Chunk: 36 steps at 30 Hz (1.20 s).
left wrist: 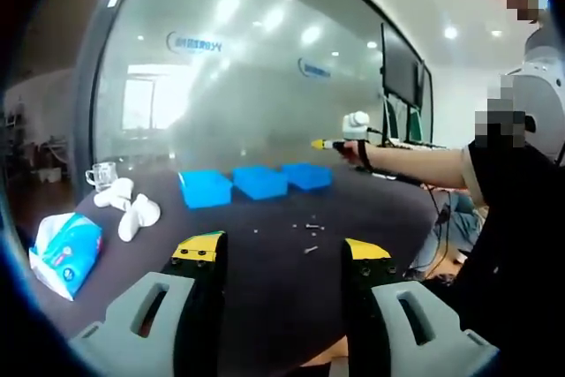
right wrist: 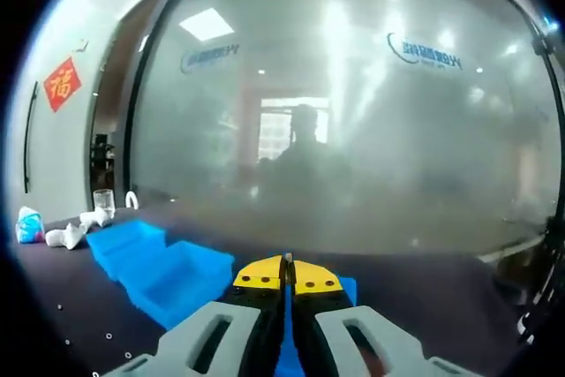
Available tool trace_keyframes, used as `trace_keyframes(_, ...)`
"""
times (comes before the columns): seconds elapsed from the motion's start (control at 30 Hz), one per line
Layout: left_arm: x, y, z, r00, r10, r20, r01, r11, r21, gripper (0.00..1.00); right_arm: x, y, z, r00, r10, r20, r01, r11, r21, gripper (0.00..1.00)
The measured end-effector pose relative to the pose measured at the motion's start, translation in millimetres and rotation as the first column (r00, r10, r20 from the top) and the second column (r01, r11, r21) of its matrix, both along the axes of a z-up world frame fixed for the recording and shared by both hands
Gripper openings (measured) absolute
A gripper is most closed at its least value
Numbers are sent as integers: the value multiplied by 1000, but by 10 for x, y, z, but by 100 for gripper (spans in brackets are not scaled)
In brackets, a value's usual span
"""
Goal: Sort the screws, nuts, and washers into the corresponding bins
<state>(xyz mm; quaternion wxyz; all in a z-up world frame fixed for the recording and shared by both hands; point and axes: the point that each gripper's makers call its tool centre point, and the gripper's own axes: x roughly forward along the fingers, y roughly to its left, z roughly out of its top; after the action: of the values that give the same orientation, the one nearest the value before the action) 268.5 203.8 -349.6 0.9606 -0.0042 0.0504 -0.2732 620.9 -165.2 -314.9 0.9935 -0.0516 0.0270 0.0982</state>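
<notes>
in the left gripper view, the left gripper [left wrist: 282, 258] hangs over the near edge of a dark table [left wrist: 265, 297] with its two yellow-tipped jaws spread wide and nothing between them. three blue bins [left wrist: 256, 183] sit in a row toward the far edge, near a frosted glass wall [left wrist: 247, 86]. a small scatter of loose hardware [left wrist: 311, 236] lies on the table in front of the bins, too small to tell screws from nuts or washers, or to count. toward the left edge lie a blue tissue pack [left wrist: 64, 253], a cluster of white objects [left wrist: 128, 207] and one clear glass cup [left wrist: 101, 174]. the right gripper [left wrist: 328, 144] shows here from the side, held by a person's hand [left wrist: 360, 153] above the right end of the bin row. in the right gripper view, the right gripper [right wrist: 287, 273] has its jaws pressed together, with a thin sliver at the tips that i cannot identify; it hovers over the blue bins [right wrist: 168, 275], and a few tiny pieces [right wrist: 88, 342] dot the table's near-left part.
</notes>
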Motion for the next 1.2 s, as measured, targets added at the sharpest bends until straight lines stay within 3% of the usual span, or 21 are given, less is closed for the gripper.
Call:
trace_keyframes(0.17,-14,-14,4,1000,-1,0,1,1000,2,51,-25,3,36,1000,10,14,-10,1000,6,11)
trace_keyframes(0.37,-20,-26,8,1000,-1,0,1,1000,3,51,-119,50,72,999,30,22,-30,1000,5,11)
trace_keyframes(0.53,-31,-45,23,1000,-4,3,4,1000,4,51,-339,157,62,997,67,22,-68,998,18,10)
trace_keyframes(0.87,-68,-75,37,1000,-14,8,14,1000,10,51,-1209,512,-79,975,219,37,-220,975,19,10)
trace_keyframes(1.0,-77,-74,39,1000,-14,9,14,1000,13,51,-1615,574,-94,963,264,56,-265,964,1,10)
trace_keyframes(1.2,-84,-79,34,1000,-15,7,15,1000,15,51,-2081,560,-72,950,303,72,-306,952,30,12)
